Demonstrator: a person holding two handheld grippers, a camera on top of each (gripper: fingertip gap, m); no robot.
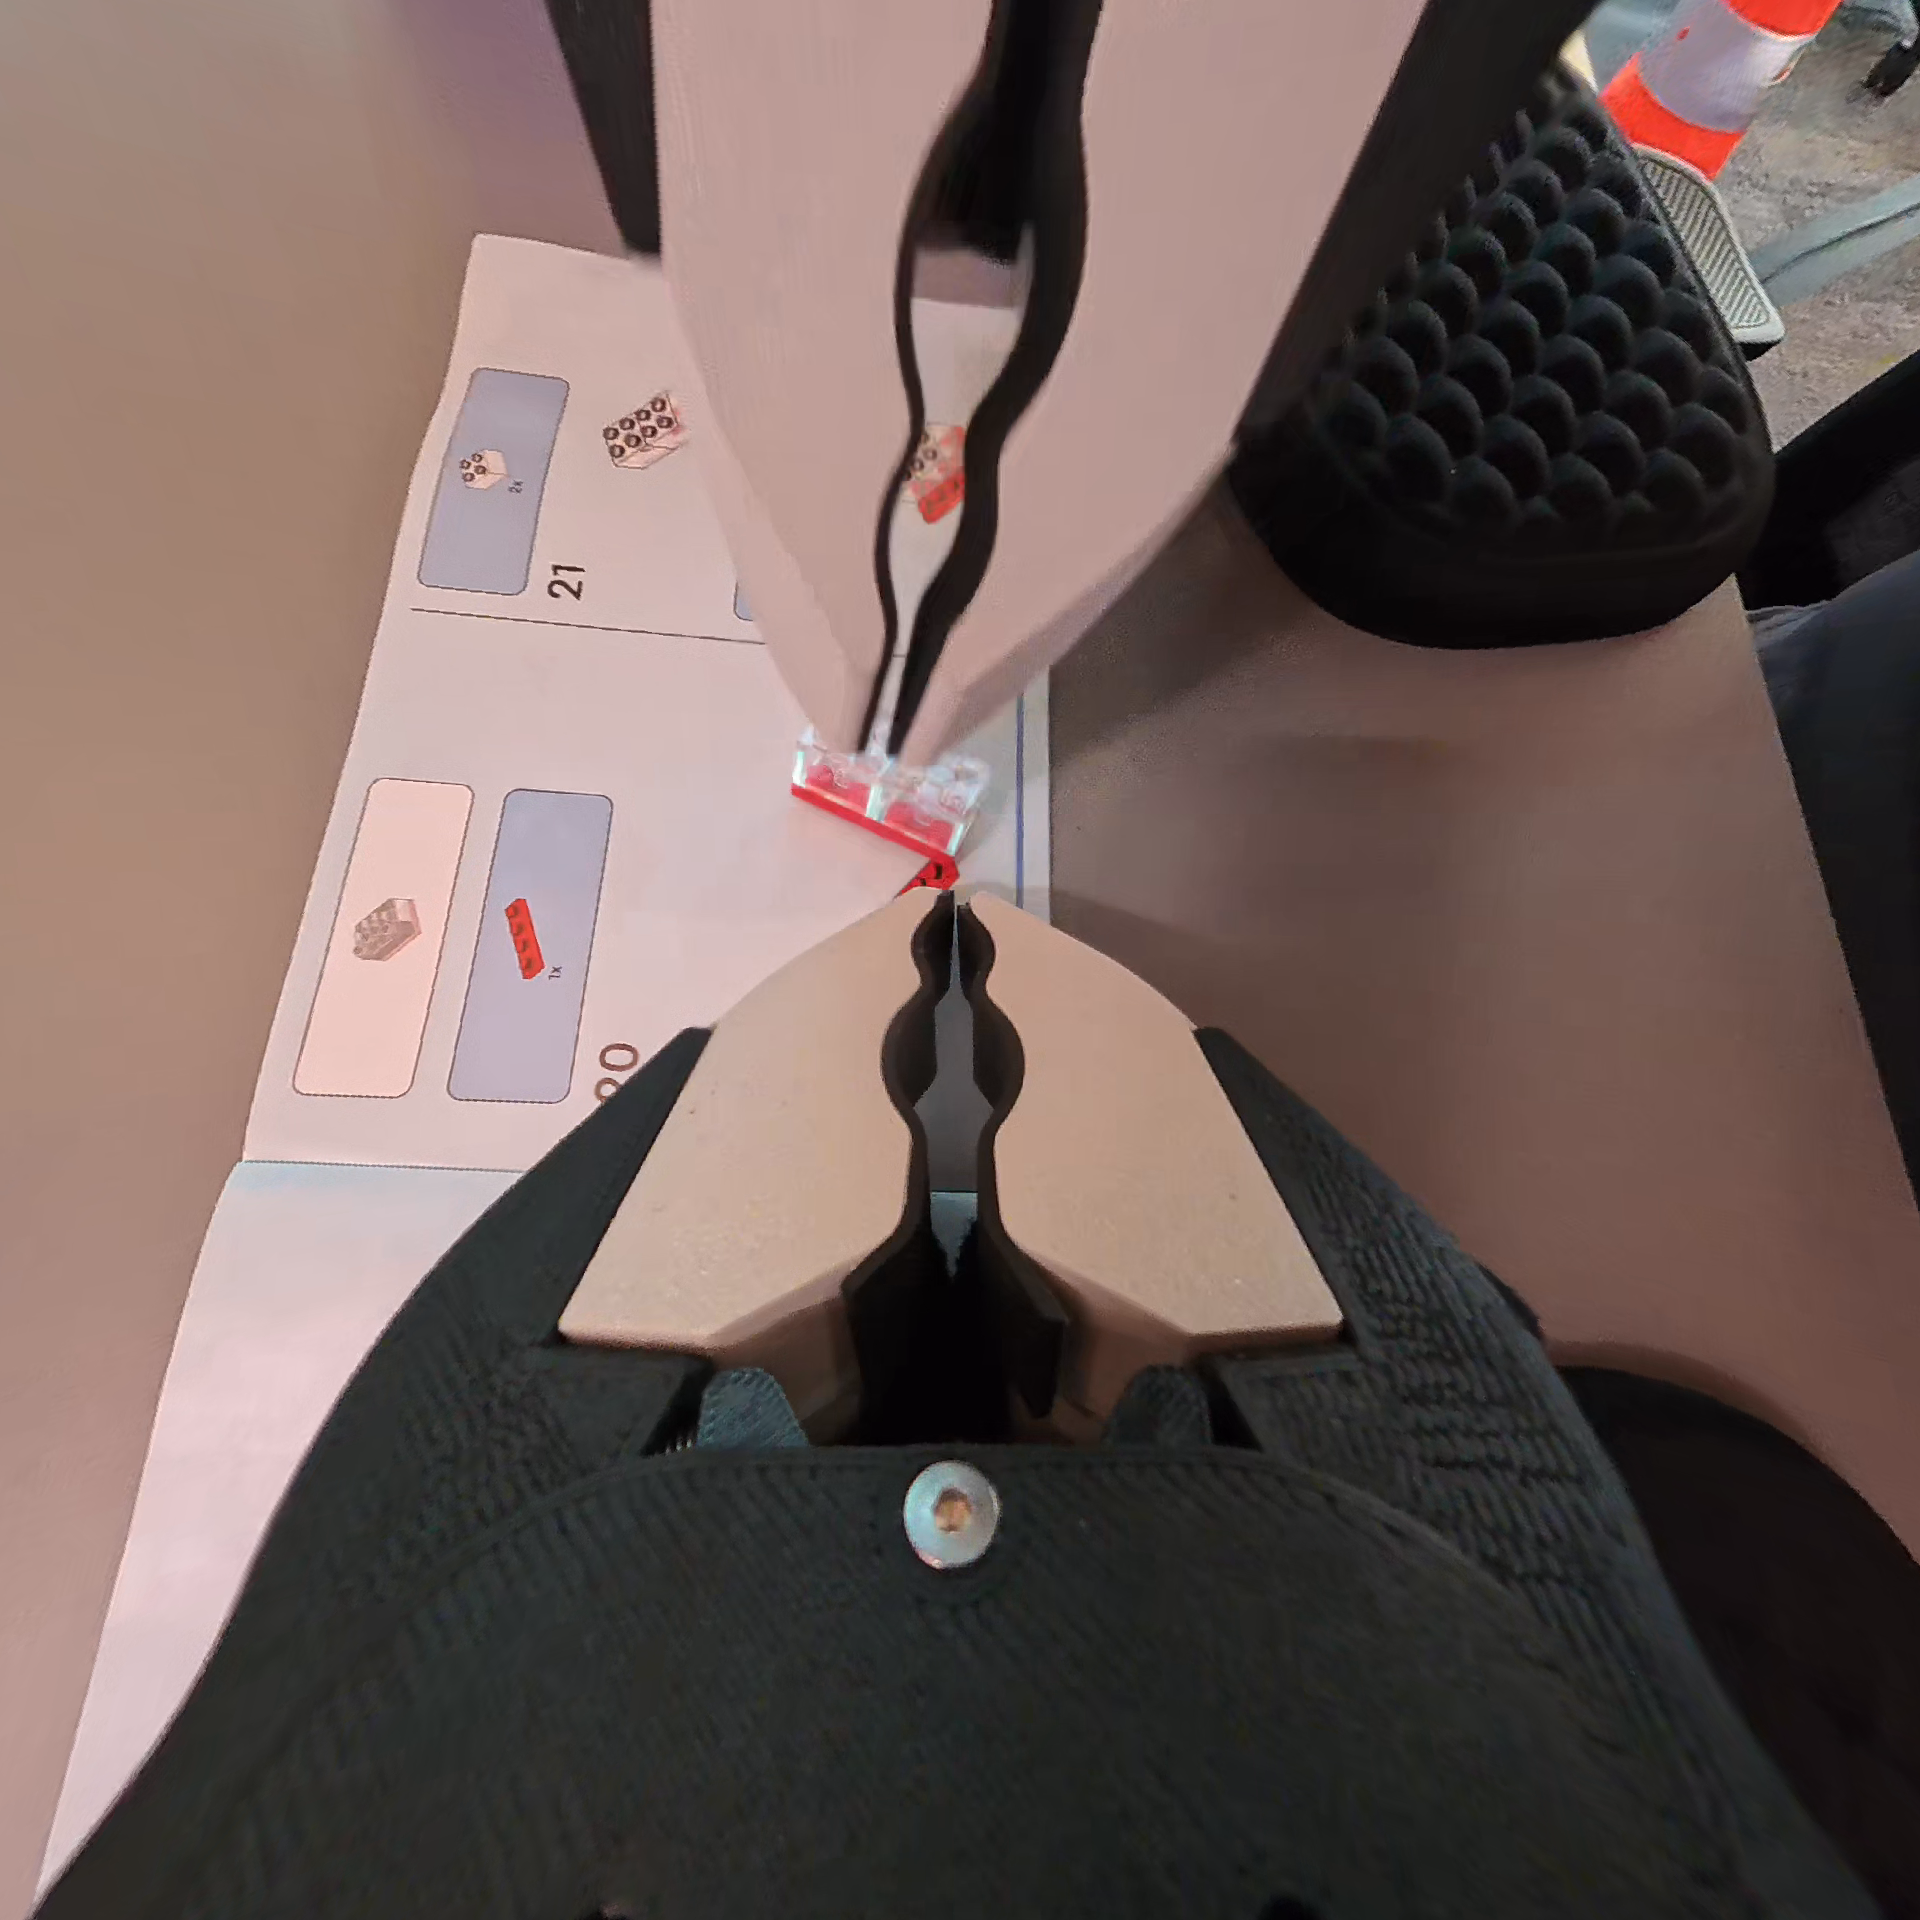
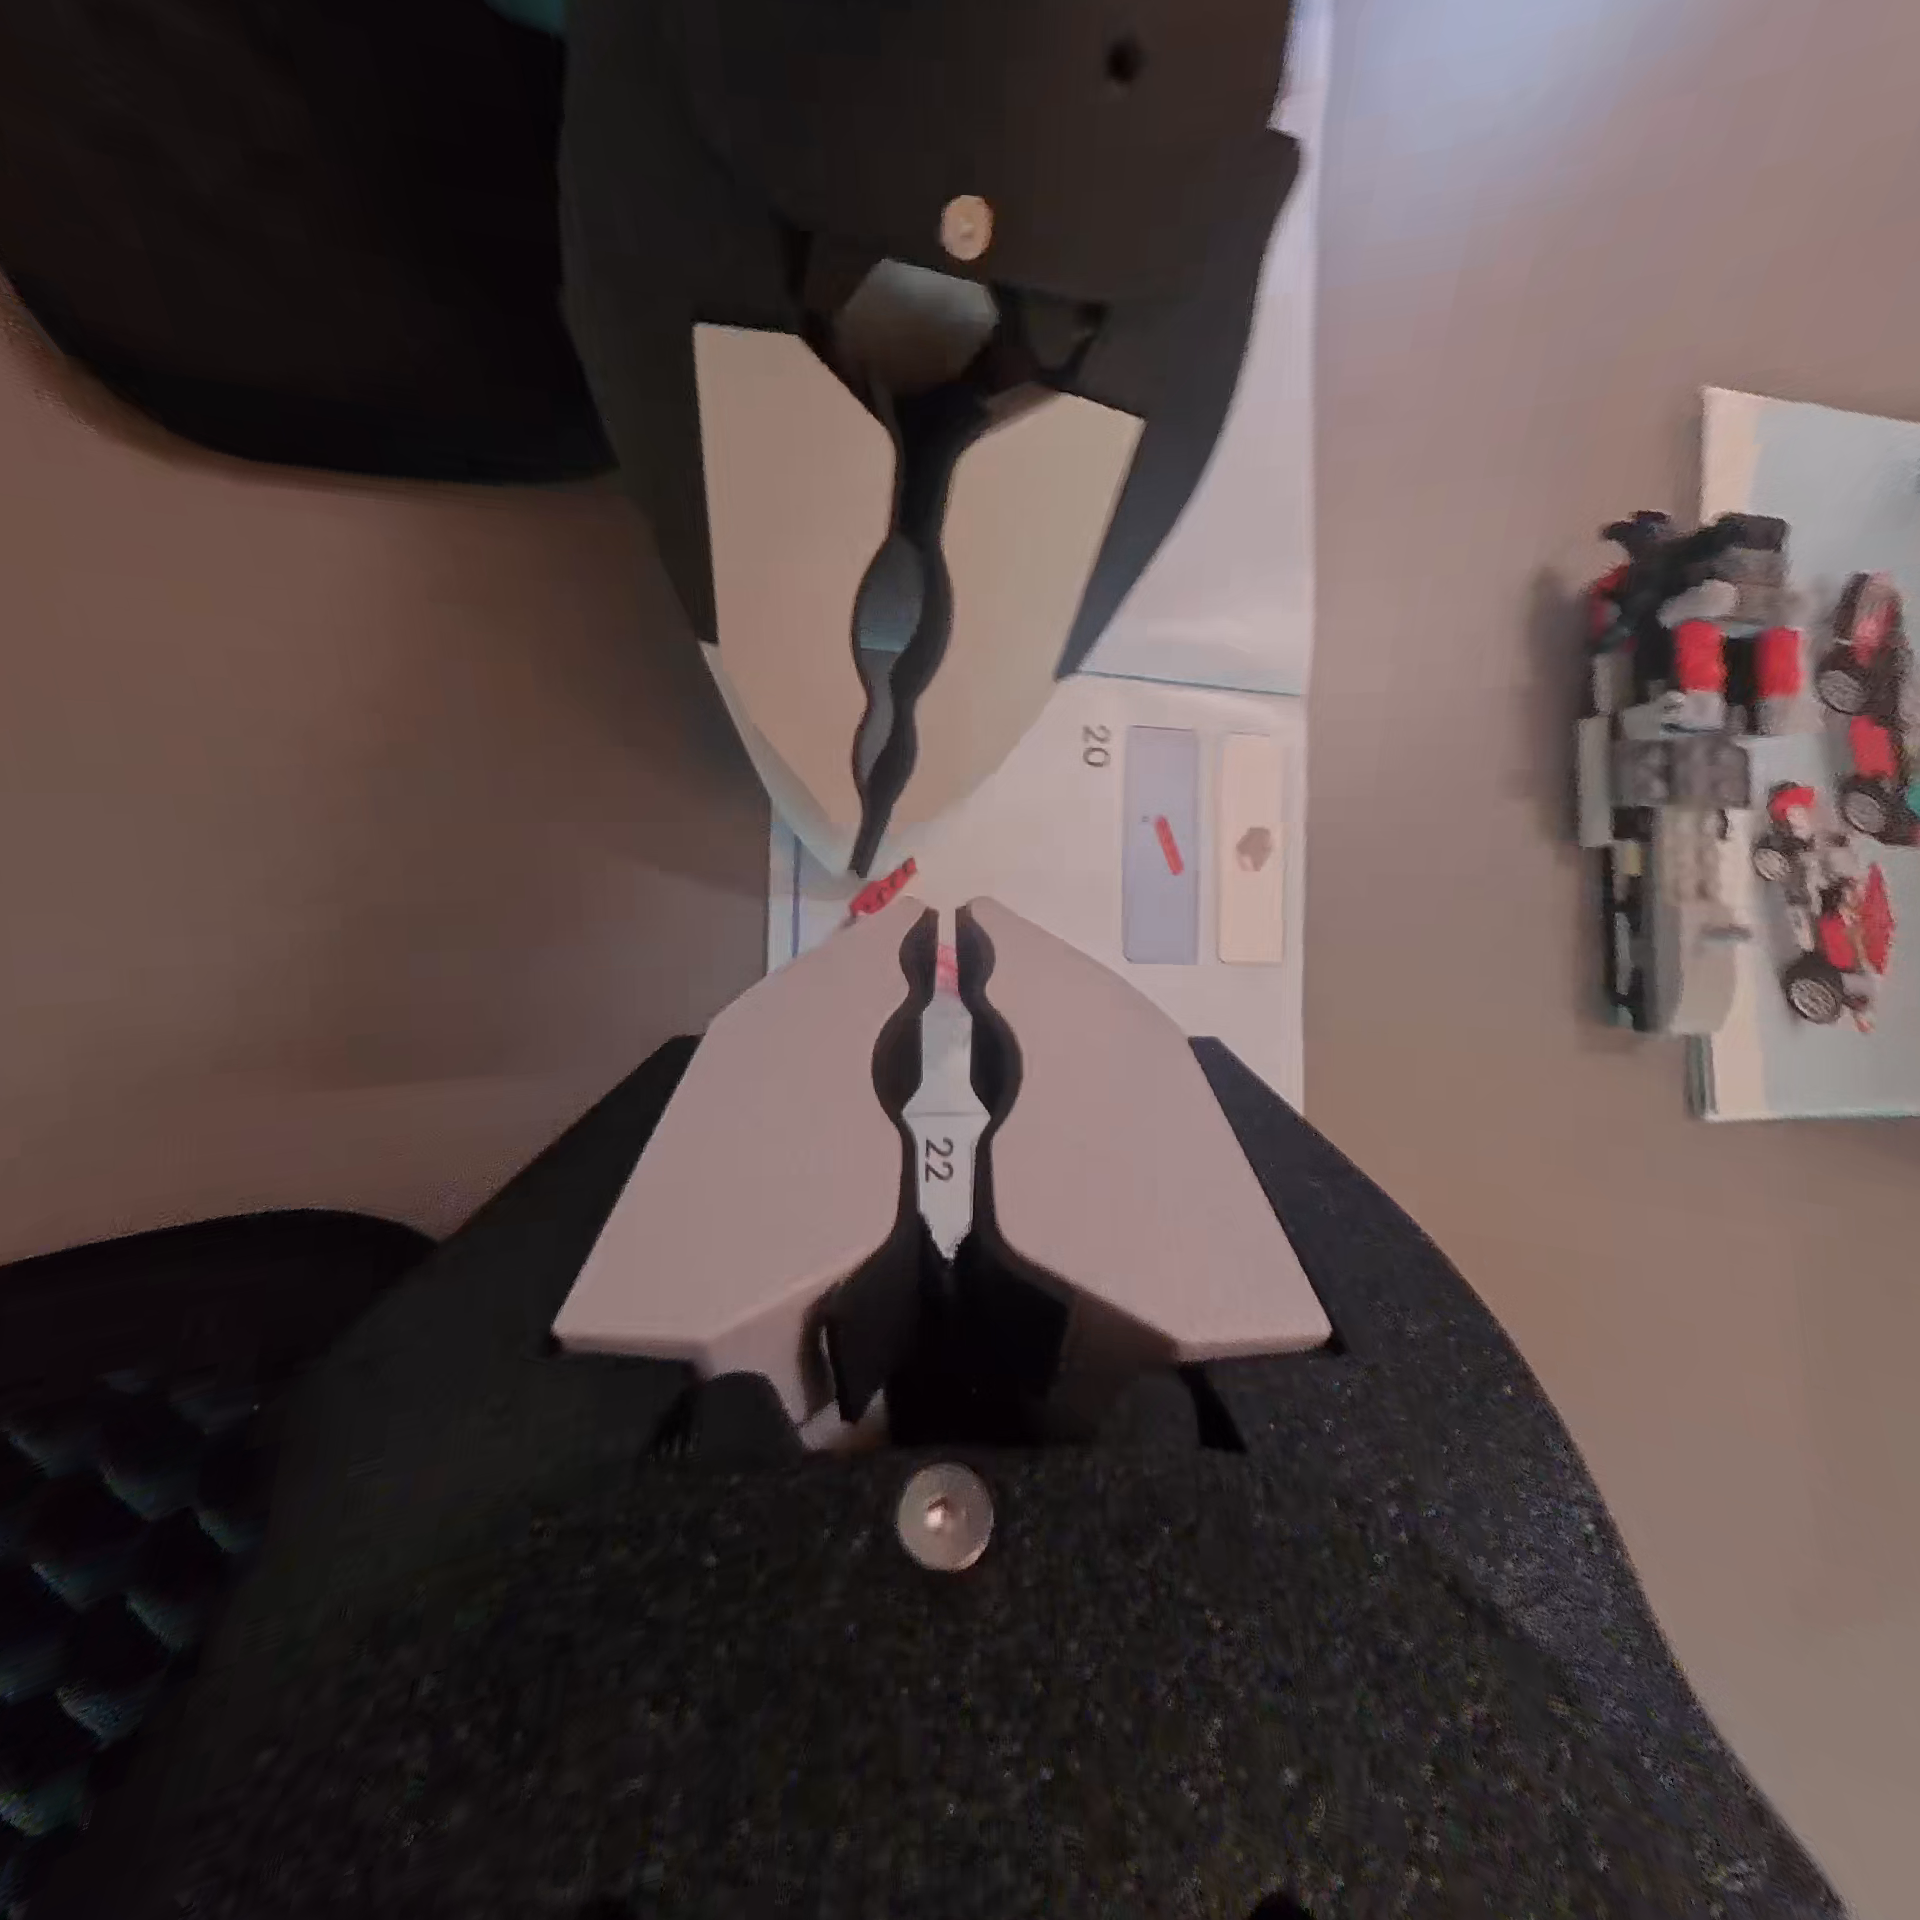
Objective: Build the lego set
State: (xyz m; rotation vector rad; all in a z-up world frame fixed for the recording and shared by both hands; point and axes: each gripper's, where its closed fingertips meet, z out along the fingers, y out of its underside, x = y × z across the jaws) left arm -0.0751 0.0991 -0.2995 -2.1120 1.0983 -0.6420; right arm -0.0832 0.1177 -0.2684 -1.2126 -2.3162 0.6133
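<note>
clear brick on red plate (image 1: 888, 795) clamped at the right gripper (image 1: 883, 740) tip, over the instruction booklet (image 1: 644, 707) on the tabletop (image 1: 1403, 883). small red plate (image 1: 928, 878) pinched in the left gripper (image 1: 953, 902), just below. partly built lego model (image 2: 1704, 769) well off right.

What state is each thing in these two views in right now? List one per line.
left hand-held gripper: shut on red plate.
right hand-held gripper: shut on clear brick.
red plate: pinched at one end, just below the clear brick.
clear brick: held above the booklet, red layer beneath it.
instruction booklet: open, flat on the table.
lego vehicle: partly built, loose wheels beside it.
</note>
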